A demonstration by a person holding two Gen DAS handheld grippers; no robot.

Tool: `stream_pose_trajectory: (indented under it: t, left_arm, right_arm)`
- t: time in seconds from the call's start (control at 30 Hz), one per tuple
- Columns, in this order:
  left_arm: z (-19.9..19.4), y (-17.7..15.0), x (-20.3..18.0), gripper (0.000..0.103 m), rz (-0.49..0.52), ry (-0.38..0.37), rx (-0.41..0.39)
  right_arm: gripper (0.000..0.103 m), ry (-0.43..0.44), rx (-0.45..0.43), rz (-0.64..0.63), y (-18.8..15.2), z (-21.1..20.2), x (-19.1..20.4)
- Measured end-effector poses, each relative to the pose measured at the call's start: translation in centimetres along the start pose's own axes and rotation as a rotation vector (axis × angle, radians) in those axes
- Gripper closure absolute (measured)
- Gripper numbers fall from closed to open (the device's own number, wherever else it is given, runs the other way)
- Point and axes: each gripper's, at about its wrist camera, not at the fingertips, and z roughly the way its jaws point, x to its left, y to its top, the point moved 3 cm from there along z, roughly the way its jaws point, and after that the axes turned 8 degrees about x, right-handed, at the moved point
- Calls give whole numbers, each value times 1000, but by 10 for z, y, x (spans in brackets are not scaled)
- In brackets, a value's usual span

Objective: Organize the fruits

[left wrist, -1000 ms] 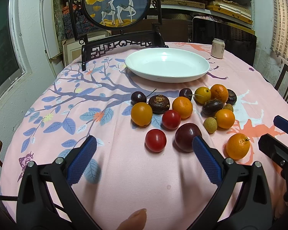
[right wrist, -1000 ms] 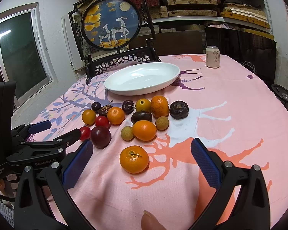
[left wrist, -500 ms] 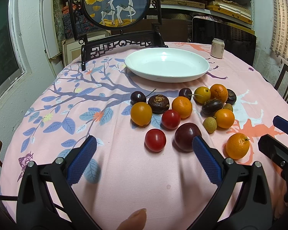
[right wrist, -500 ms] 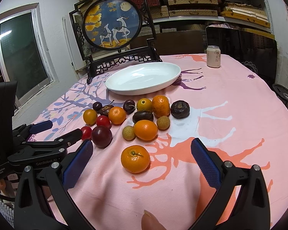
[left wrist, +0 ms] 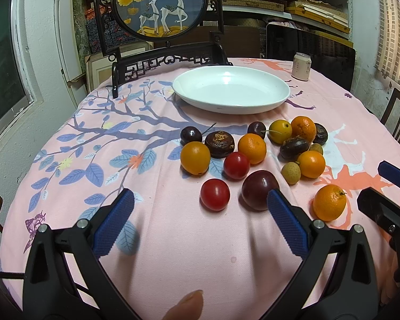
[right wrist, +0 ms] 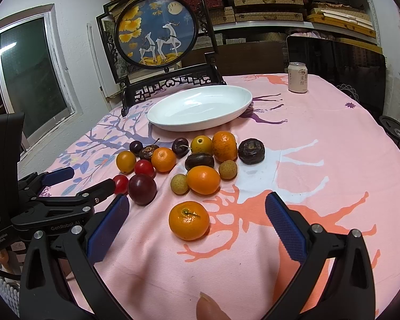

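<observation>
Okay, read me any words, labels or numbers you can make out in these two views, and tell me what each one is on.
"GenRobot AI": on the arm of the left hand-held gripper, seen in the right wrist view.
"Data Acquisition System": on that gripper's body, lower left corner.
Handwritten tag below it: too blurred to read.
Can: dark characters on its side, too small to read.
Nothing else carries text.

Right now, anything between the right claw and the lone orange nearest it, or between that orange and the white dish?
Claw to fruit: nothing visible. The right claw is open, with the lone orange on bare cloth just ahead of it. Fruit to white dish: the fruit cluster lies on the straight line, so lift over it.
</observation>
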Motion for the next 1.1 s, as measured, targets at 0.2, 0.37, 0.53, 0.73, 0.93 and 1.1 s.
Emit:
stream_pose_trajectory:
  t: [0.2, 0.37, 0.53, 0.73, 0.93, 1.1]
  left_arm:
    - [0, 0, 0, 2, 0, 0, 1]
    - [0, 0, 0, 2, 0, 0, 0]
    - [0, 0, 0, 2, 0, -1, 1]
    - [0, 0, 0, 2, 0, -2, 2]
    - [0, 0, 0, 2, -1, -2, 2]
    - [0, 0, -1, 2, 0, -2, 2]
  right_arm:
    - [1, 1, 0, 1, 0, 0, -1]
    - [1, 2, 1, 2, 1, 0, -1]
    - [1, 2, 1, 3, 1, 0, -2]
    - [1, 3, 2, 3, 0, 0, 0]
    - [1, 3, 2, 3, 0, 0, 0]
    - [1, 4, 2, 4, 0, 0, 1]
